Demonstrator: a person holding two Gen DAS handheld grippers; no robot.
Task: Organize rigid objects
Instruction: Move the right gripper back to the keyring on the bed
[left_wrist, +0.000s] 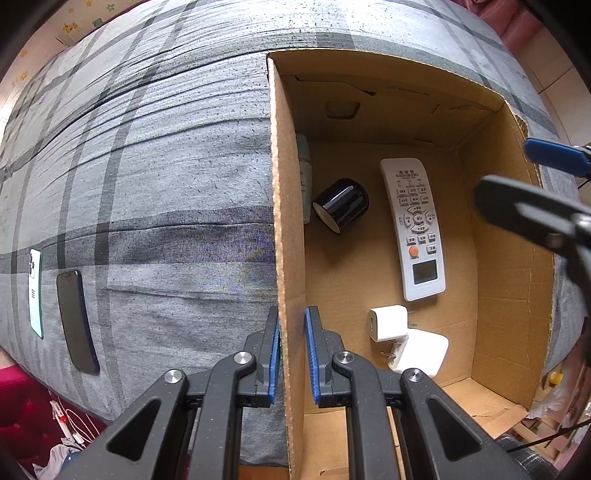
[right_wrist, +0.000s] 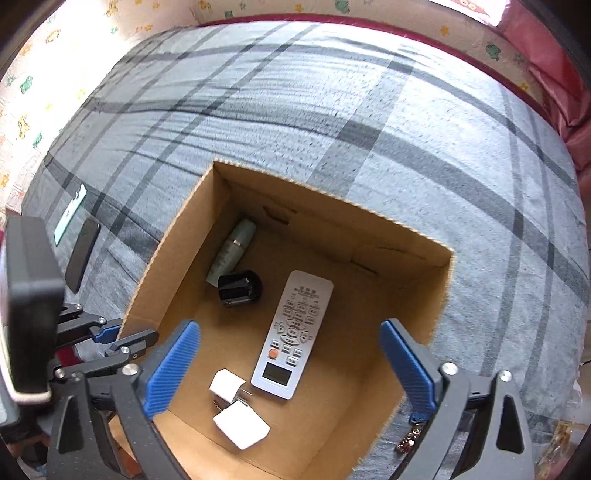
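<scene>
While its blue-padded fingers straddle the left wall of the open brown cardboard box (left_wrist: 288, 229), the left gripper (left_wrist: 292, 345) appears clamped, or nearly so, on that wall near the box's front left corner; the right gripper (right_wrist: 290, 363) hangs spread wide and empty above the box's front edge. Inside lie a white rectangular remote control (right_wrist: 293, 334) along the middle, a glossy black cylindrical cap (right_wrist: 239, 288) and a pale green plastic bottle (right_wrist: 232, 251) against the left wall, and two white plastic charger plugs (right_wrist: 236, 406) near the front. Two objects remain outside, well apart from the box near the left edge of the grey plaid bedsheet (left_wrist: 166, 184): a black slab smartphone (left_wrist: 77, 321) and, just beside it, a white and mint flat handset (left_wrist: 36, 291). Judged from here, a tug on the thin wall could tip or slide the box on the soft bedding, and the slim phones may slip from a shallow pinch.
</scene>
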